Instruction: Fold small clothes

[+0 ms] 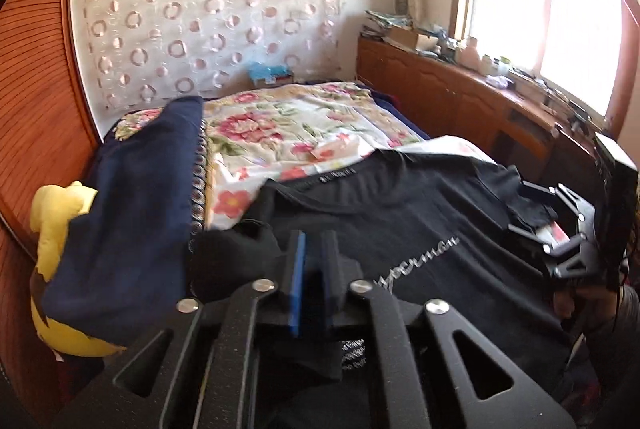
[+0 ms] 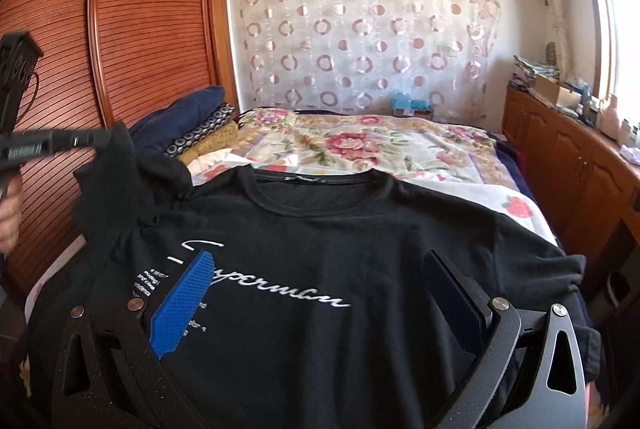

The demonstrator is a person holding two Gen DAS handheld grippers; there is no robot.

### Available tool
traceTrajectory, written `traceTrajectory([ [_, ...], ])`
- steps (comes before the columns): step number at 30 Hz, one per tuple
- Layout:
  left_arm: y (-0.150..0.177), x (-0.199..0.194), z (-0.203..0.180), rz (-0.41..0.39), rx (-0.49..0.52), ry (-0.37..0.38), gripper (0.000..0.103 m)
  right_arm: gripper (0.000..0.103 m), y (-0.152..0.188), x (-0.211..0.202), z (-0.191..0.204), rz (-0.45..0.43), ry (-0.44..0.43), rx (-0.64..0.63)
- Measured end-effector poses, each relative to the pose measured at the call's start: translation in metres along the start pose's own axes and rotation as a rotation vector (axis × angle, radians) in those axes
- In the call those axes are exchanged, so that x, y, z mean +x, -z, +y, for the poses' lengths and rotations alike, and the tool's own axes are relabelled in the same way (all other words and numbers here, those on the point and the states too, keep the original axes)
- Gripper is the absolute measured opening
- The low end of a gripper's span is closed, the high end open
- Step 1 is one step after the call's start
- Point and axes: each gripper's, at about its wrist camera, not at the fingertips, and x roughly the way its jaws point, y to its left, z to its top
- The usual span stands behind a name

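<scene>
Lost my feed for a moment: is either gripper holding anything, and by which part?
Left gripper pinches the black T-shirt by its sleeve, lifted. Right gripper is open, holding nothing.

The left hand-held gripper [image 1: 314, 269] tilts downward with its jaws nearly together, a fold of black cloth pinched between them, while the right hand-held gripper [image 2: 324, 293] hangs with its blue-padded jaws spread wide and nothing between them.
</scene>
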Motion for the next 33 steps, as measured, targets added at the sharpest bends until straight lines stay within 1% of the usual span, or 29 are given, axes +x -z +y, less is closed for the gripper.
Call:
traceTrajectory([
  [2,0.007,-0.007,-0.001,-0.001,-0.007,0.004,0.021,0.103,0.003,-0.003,0.003,-0.001,0.012,0.000],
  [3,0.011,-0.011,0.000,-0.002,-0.009,0.000,0.026,0.103,0.002,-0.003,0.006,0.000,0.012,-0.002],
  [5,0.017,-0.021,0.008,-0.008,-0.027,-0.008,0.030,0.103,0.003,-0.005,0.014,0.004,0.005,-0.008],
  [6,0.017,-0.021,0.013,-0.009,-0.037,-0.010,0.039,0.103,0.004,-0.006,0.018,0.006,-0.004,-0.010],
  [8,0.024,-0.028,0.019,-0.015,-0.055,-0.026,0.049,0.102,0.004,-0.006,0.026,0.011,-0.033,-0.010],
  [10,0.030,-0.029,0.025,-0.026,-0.069,-0.052,0.065,0.096,0.003,-0.007,0.030,0.013,-0.070,-0.014],
  [11,0.035,-0.032,0.029,-0.029,-0.075,-0.063,0.069,0.094,0.000,-0.003,0.036,0.023,-0.096,-0.018],
  [13,0.043,-0.032,0.035,-0.027,-0.092,-0.086,0.076,0.081,-0.005,0.005,0.046,0.039,-0.141,-0.024],
  [14,0.046,-0.031,0.037,-0.025,-0.100,-0.091,0.077,0.079,-0.009,0.013,0.056,0.053,-0.181,-0.037],
  [16,0.055,-0.031,0.046,-0.023,-0.119,-0.098,0.077,0.067,-0.014,0.023,0.071,0.071,-0.225,-0.057],
  [18,0.063,-0.032,0.051,-0.020,-0.134,-0.105,0.077,0.063,-0.021,0.041,0.097,0.105,-0.297,-0.096],
  [22,0.078,-0.033,0.062,-0.010,-0.154,-0.116,0.077,0.059,-0.027,0.075,0.145,0.168,-0.390,-0.166],
  [23,0.080,-0.033,0.063,-0.008,-0.157,-0.116,0.077,0.058,-0.028,0.088,0.164,0.191,-0.419,-0.193],
  [25,0.084,-0.033,0.067,-0.004,-0.166,-0.117,0.077,0.054,-0.029,0.104,0.186,0.216,-0.453,-0.228],
  [27,0.088,-0.035,0.071,0.002,-0.176,-0.121,0.077,0.052,-0.027,0.121,0.218,0.240,-0.496,-0.274],
  [28,0.089,-0.036,0.073,0.001,-0.179,-0.120,0.077,0.049,-0.026,0.127,0.227,0.251,-0.508,-0.288],
  [29,0.091,-0.038,0.075,-0.002,-0.185,-0.121,0.077,0.049,-0.022,0.137,0.244,0.268,-0.516,-0.309],
  [31,0.091,-0.042,0.078,-0.006,-0.193,-0.118,0.077,0.048,-0.020,0.153,0.259,0.297,-0.521,-0.332],
  [33,0.091,-0.043,0.080,-0.007,-0.197,-0.115,0.077,0.047,-0.012,0.176,0.275,0.333,-0.484,-0.361],
])
